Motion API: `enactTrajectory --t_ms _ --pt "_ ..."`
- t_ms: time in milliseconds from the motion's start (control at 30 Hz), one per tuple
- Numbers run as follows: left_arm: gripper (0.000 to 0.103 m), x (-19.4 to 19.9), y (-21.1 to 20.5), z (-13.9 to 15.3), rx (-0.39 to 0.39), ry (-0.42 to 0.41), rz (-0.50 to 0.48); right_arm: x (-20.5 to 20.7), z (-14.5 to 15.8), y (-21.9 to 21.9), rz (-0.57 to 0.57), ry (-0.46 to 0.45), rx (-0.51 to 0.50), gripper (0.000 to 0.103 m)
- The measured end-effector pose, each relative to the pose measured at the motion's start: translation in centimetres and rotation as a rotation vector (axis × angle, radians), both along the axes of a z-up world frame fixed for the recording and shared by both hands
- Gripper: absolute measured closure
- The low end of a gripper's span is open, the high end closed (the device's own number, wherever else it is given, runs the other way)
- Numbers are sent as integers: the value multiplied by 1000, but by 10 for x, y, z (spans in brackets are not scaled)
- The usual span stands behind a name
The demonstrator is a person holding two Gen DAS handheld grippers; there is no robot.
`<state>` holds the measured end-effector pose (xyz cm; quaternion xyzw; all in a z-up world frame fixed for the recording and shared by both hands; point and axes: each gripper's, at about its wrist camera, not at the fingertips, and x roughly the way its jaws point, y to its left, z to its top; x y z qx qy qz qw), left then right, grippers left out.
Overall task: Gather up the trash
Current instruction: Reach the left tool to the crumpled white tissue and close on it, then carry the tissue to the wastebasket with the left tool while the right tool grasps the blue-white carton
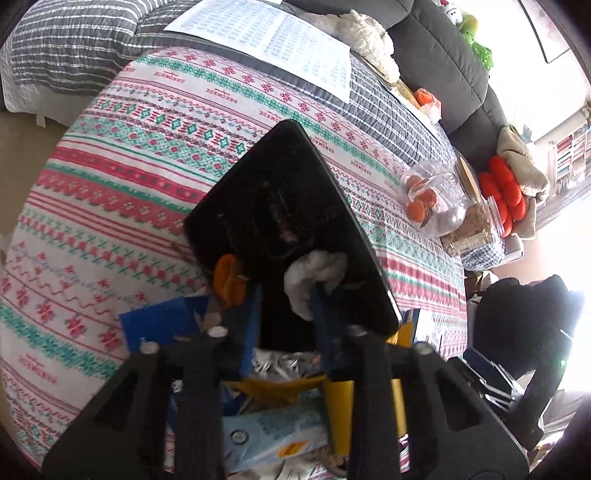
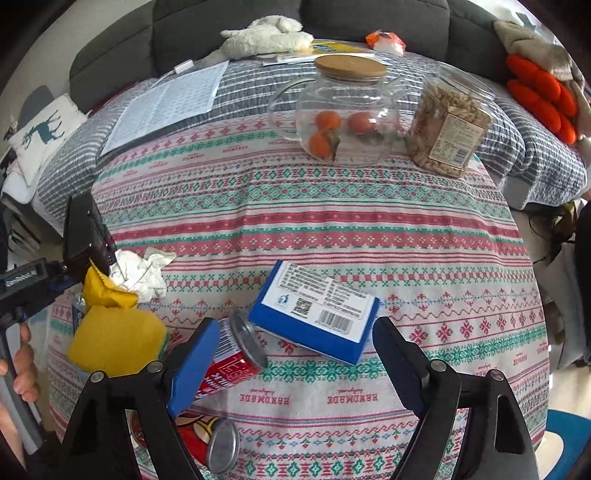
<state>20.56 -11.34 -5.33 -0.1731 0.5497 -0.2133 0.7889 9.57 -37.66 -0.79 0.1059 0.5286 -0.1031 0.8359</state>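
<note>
My left gripper (image 1: 286, 291) holds a black tray (image 1: 280, 221) by its near edge, tilted above the table. A crumpled white tissue (image 1: 314, 273) and a piece of orange peel (image 1: 227, 278) lie on the tray by my fingers. Below it are a yellow packet (image 1: 340, 406), a light blue pack (image 1: 273, 432) and a blue box (image 1: 159, 325). My right gripper (image 2: 295, 347) is open, low over the table, around a blue and white box (image 2: 317, 314). A red can (image 2: 229, 365) lies by its left finger, another can (image 2: 210, 443) below. The left gripper, tray (image 2: 83, 229), white tissue (image 2: 142, 271) and yellow packet (image 2: 110, 332) show at left.
The table has a patterned red and green cloth (image 2: 332, 221). At its far side stand a glass pot with oranges (image 2: 343, 118), a jar of nuts (image 2: 447, 125) and a printed sheet (image 2: 166, 107). A grey sofa (image 2: 369, 18) with soft toys lies behind.
</note>
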Motion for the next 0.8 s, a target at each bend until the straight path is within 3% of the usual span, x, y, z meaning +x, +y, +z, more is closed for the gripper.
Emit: enactTrajectory --t_ms 100,267,500,800 --pt "97 1 -5 5 11 -35 5 -5 3 -11 -22 -11 13 19" --pt "98 -1 -9 16 9 -75 -6 -13 -2 -34 -72 -5 50 28" --pt "98 -16 -2 34 41 -115 -16 -16 -19 -57 -132 29 112 28" --pt "98 -35 9 44 94 -147 -30 -9 -30 -61 -114 73 152 28"
